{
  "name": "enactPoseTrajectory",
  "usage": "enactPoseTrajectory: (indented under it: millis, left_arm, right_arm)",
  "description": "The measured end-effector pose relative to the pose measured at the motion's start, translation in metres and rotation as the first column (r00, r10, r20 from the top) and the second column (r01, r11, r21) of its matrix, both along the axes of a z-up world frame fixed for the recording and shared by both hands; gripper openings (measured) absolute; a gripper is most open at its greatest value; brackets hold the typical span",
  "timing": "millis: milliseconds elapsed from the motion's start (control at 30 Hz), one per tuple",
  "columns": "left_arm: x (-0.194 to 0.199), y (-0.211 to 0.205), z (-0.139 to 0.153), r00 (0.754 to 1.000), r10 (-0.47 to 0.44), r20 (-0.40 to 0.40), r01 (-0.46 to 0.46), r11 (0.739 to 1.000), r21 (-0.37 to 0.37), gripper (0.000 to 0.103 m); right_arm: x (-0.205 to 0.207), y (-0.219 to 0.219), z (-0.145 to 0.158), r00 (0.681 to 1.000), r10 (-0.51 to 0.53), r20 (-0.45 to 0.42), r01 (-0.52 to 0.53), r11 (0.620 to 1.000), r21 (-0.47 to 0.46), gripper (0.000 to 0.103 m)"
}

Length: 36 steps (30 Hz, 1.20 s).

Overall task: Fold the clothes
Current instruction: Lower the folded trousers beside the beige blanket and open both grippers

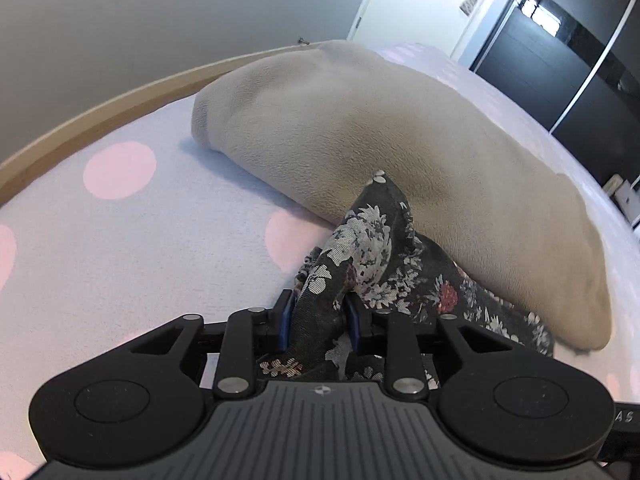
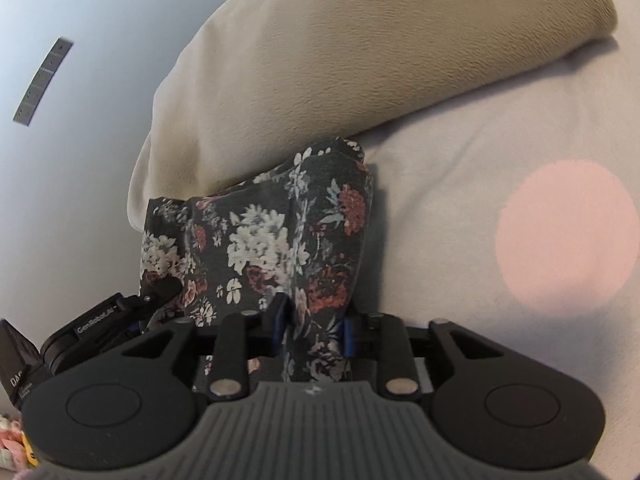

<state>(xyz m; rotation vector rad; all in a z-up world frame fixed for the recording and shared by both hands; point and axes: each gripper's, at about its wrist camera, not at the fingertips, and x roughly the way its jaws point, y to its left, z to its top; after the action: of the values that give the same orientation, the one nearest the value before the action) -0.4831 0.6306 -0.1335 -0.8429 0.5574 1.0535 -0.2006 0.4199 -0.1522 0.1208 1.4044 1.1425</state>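
The floral garment [image 1: 360, 264], dark grey with white and red blossoms, is bunched between both claws above a bed. In the left wrist view, the left gripper [image 1: 320, 316] is clamped on a gathered fold of it, the blue pads [image 1: 286, 314] pressing the cloth from either side. The rest of the fabric rises ahead of the fingers and trails off to the right along the bedsheet [image 1: 120, 248], which is pale lilac with pink dots. In the right wrist view, the right gripper [image 2: 314, 320] likewise pinches a fold of the garment, and the cloth stands up in front of it. Part of the other gripper shows at the lower left there, touching the same fabric. Just behind the garment lies a beige pillow [image 1: 360, 120], touching it. Farther back run a wooden bed frame [image 1: 100, 112] and a grey wall [image 1: 140, 20].
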Motion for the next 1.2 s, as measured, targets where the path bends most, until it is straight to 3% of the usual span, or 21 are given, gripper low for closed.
enactPoseTrajectory:
  millis: [67, 200, 267, 300, 433, 567, 633, 800, 1000, 1133, 1200]
  left_arm:
    - [-0.005, -0.003, 0.008, 1.000, 0.021, -0.012, -0.021, 0.999, 0.028, 0.029]
    - [-0.008, -0.023, 0.041, 0.996, 0.036, -0.086, -0.022, 0.987, 0.156, 0.029]
    - [-0.005, -0.034, 0.054, 0.992, 0.003, -0.123, 0.021, 0.981, 0.194, 0.028]
    - [-0.002, -0.038, 0.059, 0.989, -0.019, -0.144, 0.048, 0.978, 0.204, 0.025]
    - [0.021, -0.052, 0.059, 0.945, -0.110, -0.308, 0.164, 0.974, 0.158, 0.019]
    - [0.029, -0.055, 0.034, 0.888, -0.138, -0.438, 0.202, 0.974, 0.101, 0.018]
    - [0.025, -0.053, 0.019, 0.878, -0.137, -0.458, 0.190, 0.979, 0.073, 0.018]
    - [0.016, -0.048, 0.000, 0.888, -0.141, -0.438, 0.178, 0.983, 0.046, 0.018]
    - [0.024, -0.057, 0.004, 0.857, -0.138, -0.497, 0.196, 0.978, 0.067, 0.018]
    - [0.018, -0.073, 0.028, 0.851, -0.148, -0.504, 0.208, 0.976, 0.064, 0.018]
    - [0.014, -0.078, 0.026, 0.851, -0.147, -0.504, 0.202, 0.978, 0.056, 0.018]
  right_arm:
    - [0.005, -0.016, 0.006, 0.999, 0.000, 0.039, -0.001, 1.000, 0.010, 0.039]
    - [0.006, -0.045, 0.032, 0.985, -0.022, 0.174, 0.014, 0.999, 0.045, 0.038]
    - [0.005, -0.050, 0.048, 0.960, -0.029, 0.278, 0.011, 0.998, 0.066, 0.022]
    - [0.007, -0.051, 0.052, 0.948, -0.021, 0.319, -0.003, 0.997, 0.077, 0.019]
    - [0.016, -0.053, 0.061, 0.899, 0.051, 0.435, -0.102, 0.990, 0.094, 0.011]
    - [0.001, -0.041, 0.061, 0.843, 0.111, 0.526, -0.165, 0.985, 0.057, 0.009]
    - [-0.002, -0.040, 0.059, 0.830, 0.138, 0.541, -0.172, 0.985, 0.013, 0.009]
    - [0.006, -0.022, 0.029, 0.823, 0.179, 0.540, -0.170, 0.983, -0.066, 0.009]
    - [0.003, -0.013, 0.032, 0.793, 0.200, 0.576, -0.168, 0.980, -0.110, 0.009]
    - [-0.011, -0.043, 0.056, 0.774, 0.202, 0.600, -0.234, 0.972, -0.025, 0.013]
    - [-0.024, -0.064, 0.064, 0.763, 0.227, 0.605, -0.285, 0.959, 0.000, 0.013]
